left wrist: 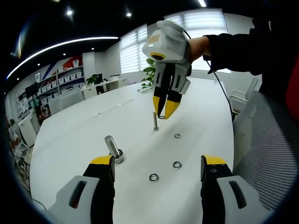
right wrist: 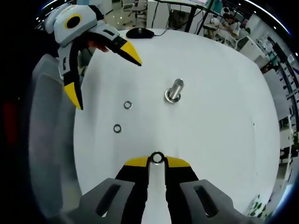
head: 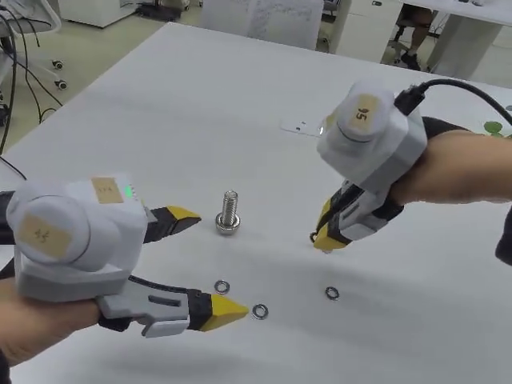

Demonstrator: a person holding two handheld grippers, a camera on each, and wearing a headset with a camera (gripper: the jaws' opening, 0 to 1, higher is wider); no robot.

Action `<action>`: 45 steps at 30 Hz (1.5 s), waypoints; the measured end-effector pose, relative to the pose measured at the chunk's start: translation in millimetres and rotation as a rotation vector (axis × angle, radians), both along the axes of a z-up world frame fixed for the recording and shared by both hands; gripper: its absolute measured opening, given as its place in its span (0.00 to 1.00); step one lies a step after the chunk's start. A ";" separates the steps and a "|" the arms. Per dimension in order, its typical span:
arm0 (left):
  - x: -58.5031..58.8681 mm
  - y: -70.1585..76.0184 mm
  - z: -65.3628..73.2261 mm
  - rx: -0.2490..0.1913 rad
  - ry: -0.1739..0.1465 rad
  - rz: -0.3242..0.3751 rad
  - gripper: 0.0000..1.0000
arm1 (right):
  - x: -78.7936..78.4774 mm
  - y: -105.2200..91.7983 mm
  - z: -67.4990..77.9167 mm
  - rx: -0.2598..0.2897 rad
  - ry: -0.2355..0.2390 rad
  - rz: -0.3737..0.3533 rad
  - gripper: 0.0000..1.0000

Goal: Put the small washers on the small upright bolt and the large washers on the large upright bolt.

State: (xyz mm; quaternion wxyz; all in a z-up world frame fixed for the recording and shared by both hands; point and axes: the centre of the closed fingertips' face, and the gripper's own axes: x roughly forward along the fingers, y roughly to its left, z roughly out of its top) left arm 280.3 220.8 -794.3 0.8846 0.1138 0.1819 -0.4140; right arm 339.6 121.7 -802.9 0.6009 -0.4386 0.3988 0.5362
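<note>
The large upright bolt [head: 229,211] [left wrist: 111,146] [right wrist: 175,90] stands mid-table. My right gripper [head: 323,238] [right wrist: 158,161] is shut on a small washer [right wrist: 158,158], held right at the top of the thin small upright bolt [left wrist: 155,121]. From the left gripper view, the right gripper [left wrist: 164,110] hangs point-down over that bolt. My left gripper [head: 206,262] [left wrist: 158,162] [right wrist: 106,79] is open and holds nothing, low near the large bolt. Three loose washers lie flat on the table [head: 222,286] [head: 260,311] [head: 332,294].
The white table [head: 192,112] stretches far beyond the bolts. A small label [head: 300,126] lies on it further back. Office chairs, cables and desks stand past the table's edges. A person's dark sleeve [left wrist: 243,42] reaches in behind the right gripper.
</note>
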 end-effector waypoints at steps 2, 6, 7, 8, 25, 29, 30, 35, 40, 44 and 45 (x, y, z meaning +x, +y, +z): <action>1.0 -1.5 0.8 0.005 -0.005 -0.005 0.75 | 1.5 -3.5 3.0 0.003 -0.004 -0.007 0.13; 2.4 -4.1 0.7 0.017 -0.010 -0.015 0.75 | 3.4 -10.1 9.2 0.009 -0.005 -0.016 0.13; 2.6 -4.8 0.6 0.018 -0.010 -0.017 0.75 | 4.0 -11.4 10.9 0.010 -0.006 -0.019 0.13; 3.1 -5.8 0.8 0.020 -0.011 -0.020 0.75 | 5.4 -13.2 14.1 0.011 -0.011 -0.022 0.13; 9.7 -17.0 1.7 0.045 -0.021 -0.060 0.75 | 33.4 -39.6 32.7 0.009 -0.057 -0.078 0.13; 9.0 -19.0 0.7 0.048 -0.019 -0.069 0.75 | 40.2 -39.6 33.2 0.011 -0.055 -0.085 0.13; 8.8 -19.9 0.6 0.049 -0.019 -0.071 0.75 | 42.3 -39.5 32.7 0.009 -0.053 -0.086 0.13; 8.3 -22.1 1.4 0.050 -0.021 -0.076 0.75 | 47.8 -37.4 28.0 -0.002 -0.035 -0.079 0.13; 7.9 -23.1 1.2 0.050 -0.021 -0.078 0.75 | 52.8 -35.8 19.0 -0.013 -0.013 -0.069 0.13; 8.0 -23.3 0.9 0.053 -0.020 -0.079 0.75 | 54.1 -35.1 10.9 -0.029 0.003 -0.059 0.13; 8.2 -23.2 0.7 0.053 -0.020 -0.079 0.75 | 54.9 -34.8 10.0 -0.029 0.005 -0.059 0.13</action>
